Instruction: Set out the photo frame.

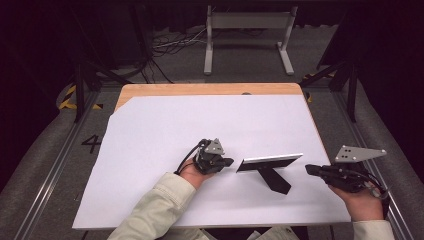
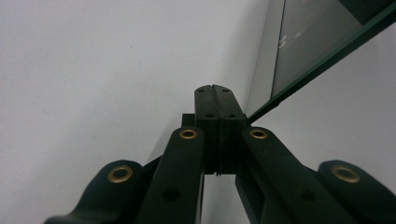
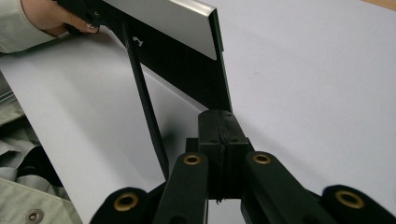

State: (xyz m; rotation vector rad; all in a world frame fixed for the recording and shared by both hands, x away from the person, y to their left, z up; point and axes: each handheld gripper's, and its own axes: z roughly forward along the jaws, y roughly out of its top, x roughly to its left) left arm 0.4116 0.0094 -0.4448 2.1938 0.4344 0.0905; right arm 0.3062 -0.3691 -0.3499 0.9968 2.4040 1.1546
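Observation:
A photo frame (image 1: 270,162) with a silver rim stands upright on the white sheet (image 1: 165,125), propped by its black back leg (image 1: 275,181). My left gripper (image 1: 229,162) lies shut just off the frame's left end; in the left gripper view its closed tips (image 2: 215,89) point at the frame's glass front (image 2: 317,42). My right gripper (image 1: 309,170) is shut a little to the right of the frame. In the right gripper view its tips (image 3: 219,114) sit close to the lower corner of the frame's dark back (image 3: 182,56), beside the leg (image 3: 144,107). I cannot tell whether either gripper touches the frame.
The white sheet covers most of a wooden table (image 1: 200,89), whose bare strip shows at the back. A grey metal stand (image 1: 247,35) and cables lie on the floor beyond. The person's other hand (image 3: 46,16) and pale sleeve show at the left of the right gripper view.

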